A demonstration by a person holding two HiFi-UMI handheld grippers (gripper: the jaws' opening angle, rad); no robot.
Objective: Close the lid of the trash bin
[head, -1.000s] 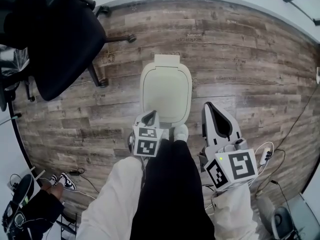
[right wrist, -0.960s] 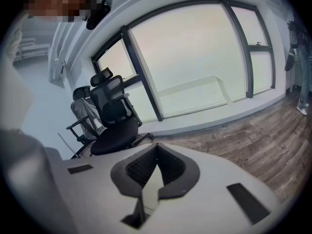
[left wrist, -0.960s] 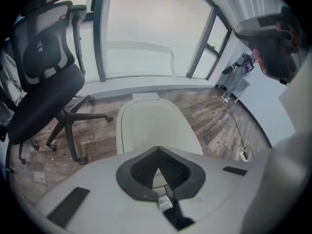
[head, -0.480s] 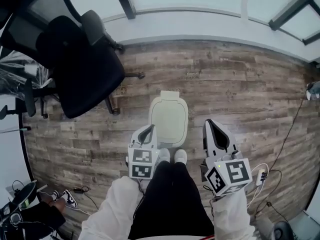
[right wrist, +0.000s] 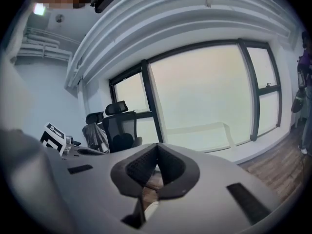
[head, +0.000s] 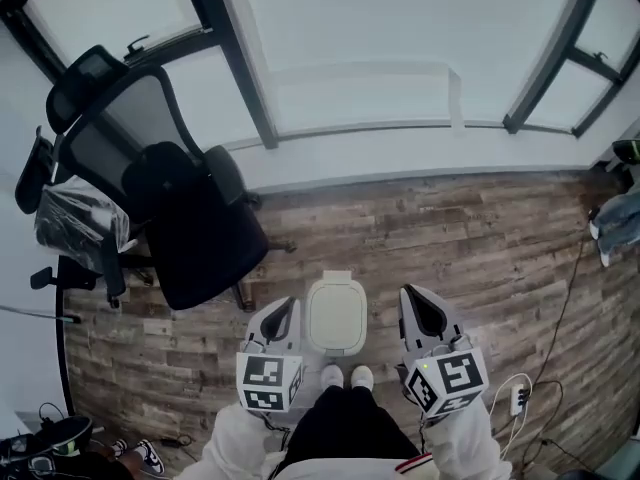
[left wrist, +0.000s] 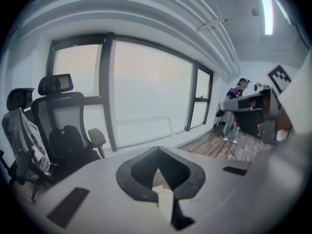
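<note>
White trash bin (head: pixel 336 347) stands on the wood-plank floor (head: pixel 470 238), just ahead of the person's shoes (head: pixel 344 376). Its lid (head: pixel 335 313) lies flat down on it, shut. The bin sits between the two tools, touching neither.

Left tool (head: pixel 283 309) hangs just left of the bin. In the left gripper view, the left tool (left wrist: pixel 156 151) has its jaw tips meeting, with only the dark diamond gap of the pads behind them and nothing gripped.

Right tool (head: pixel 415 302) hangs just right of the bin. In the right gripper view, the right tool (right wrist: pixel 156 147) is the same: tips together, empty.

A black office chair (head: pixel 190 233) stands back left, near the window (head: pixel 360 38).
</note>
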